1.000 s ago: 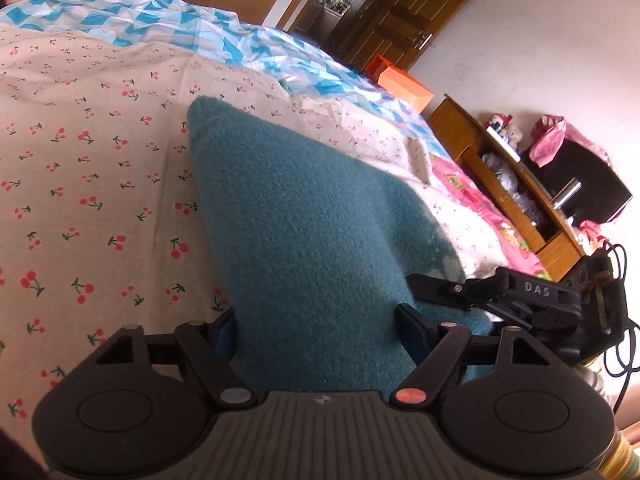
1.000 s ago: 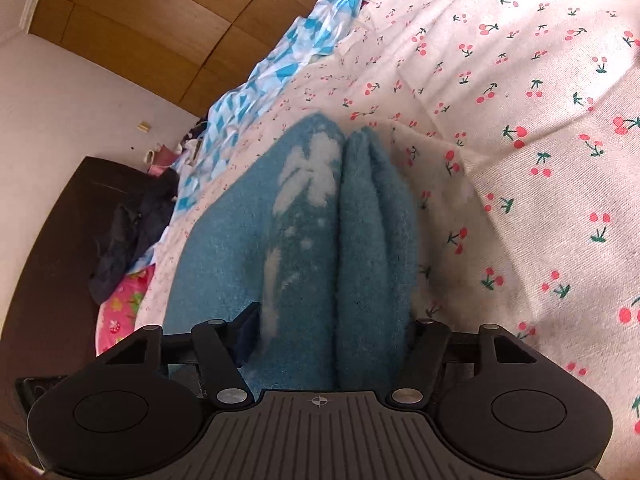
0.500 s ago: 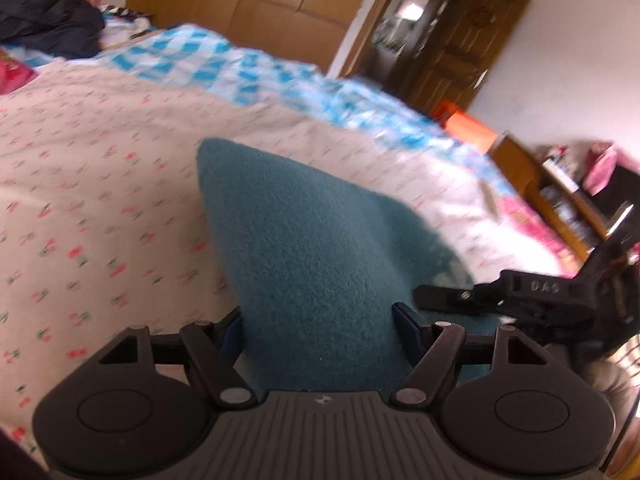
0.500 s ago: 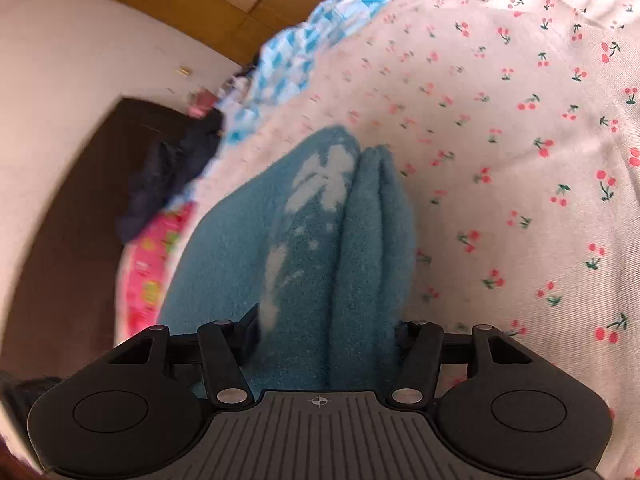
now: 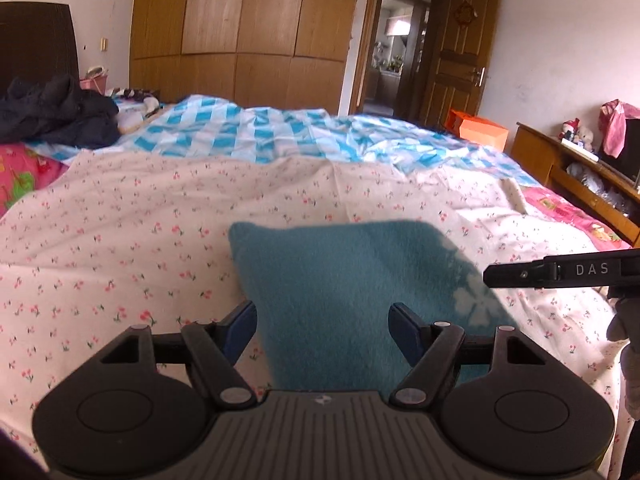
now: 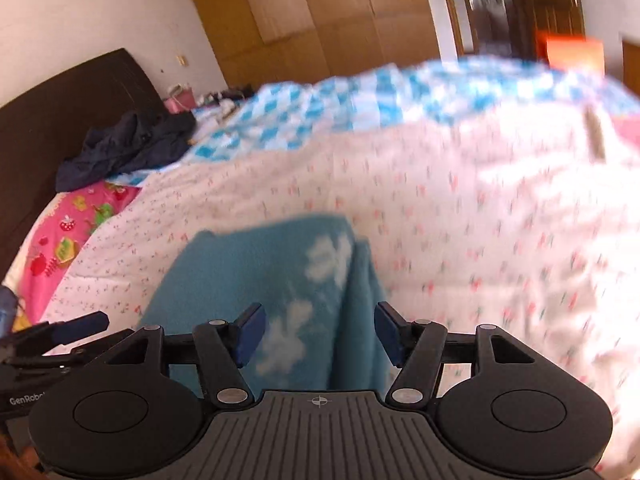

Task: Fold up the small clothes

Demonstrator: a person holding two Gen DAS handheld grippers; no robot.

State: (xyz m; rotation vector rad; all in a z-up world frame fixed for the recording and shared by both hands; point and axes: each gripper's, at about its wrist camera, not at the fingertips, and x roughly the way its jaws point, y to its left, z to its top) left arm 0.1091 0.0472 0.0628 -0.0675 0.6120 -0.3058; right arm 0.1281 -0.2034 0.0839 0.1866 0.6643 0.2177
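A folded teal fleece garment point(image 5: 340, 280) with white flower marks lies flat on the cherry-print sheet point(image 5: 140, 240). My left gripper point(image 5: 322, 328) hovers over its near edge, jaws wide, and the blue pads point(image 5: 240, 326) do not press the cloth. One finger of the right gripper point(image 5: 516, 274) reaches in from the right edge. In the right wrist view the garment point(image 6: 256, 272) shows a folded flap along its right side. My right gripper point(image 6: 318, 334) stands open above its near end. The left gripper's finger point(image 6: 80, 326) shows at the lower left.
A blue checked quilt point(image 5: 260, 132) covers the far half of the bed. Dark clothes point(image 5: 52, 108) are heaped by the dark headboard. A pink printed blanket point(image 6: 68, 240) lies at the left bed edge. A wooden shelf unit point(image 5: 568, 176) and an orange box point(image 5: 482, 130) stand to the right.
Both cameras have tipped up and rolled level, so the room now shows. Both grippers have drawn back and risen from the garment, which has stayed on the sheet.
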